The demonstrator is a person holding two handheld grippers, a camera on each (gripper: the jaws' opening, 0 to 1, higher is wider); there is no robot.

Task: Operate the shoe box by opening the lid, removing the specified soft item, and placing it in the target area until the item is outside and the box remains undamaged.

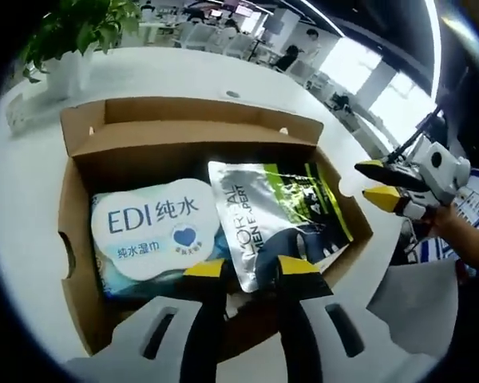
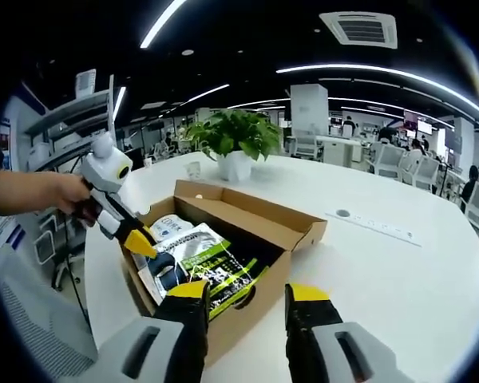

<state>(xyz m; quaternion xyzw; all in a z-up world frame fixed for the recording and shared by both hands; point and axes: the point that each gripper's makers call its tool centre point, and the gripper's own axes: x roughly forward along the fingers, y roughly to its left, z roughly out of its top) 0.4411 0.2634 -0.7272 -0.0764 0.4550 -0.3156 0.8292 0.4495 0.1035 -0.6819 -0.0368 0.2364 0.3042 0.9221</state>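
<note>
Left gripper view: shoe box open on white table, lid folded back. Inside, wipes pack reads "EDI 纯水", touching silver pouch reading "L'OREAL MEN EXPERT". Left gripper parted, empty, over near edge. Right gripper parted, empty.

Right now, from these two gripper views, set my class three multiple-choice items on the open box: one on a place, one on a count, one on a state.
1. Where does the potted plant stand?
A. inside the box
B. on the white table beyond the cardboard box
C. on the floor

2. How many soft packs lie in the box?
A. two
B. four
C. none

3. How is the box's lid?
A. taped shut
B. missing
C. folded open

Key:
1 B, the plant rises behind the box's far side.
2 A, the EDI wipes pack and the silver-green pouch lie side by side.
3 C, the contents show from above.
</note>
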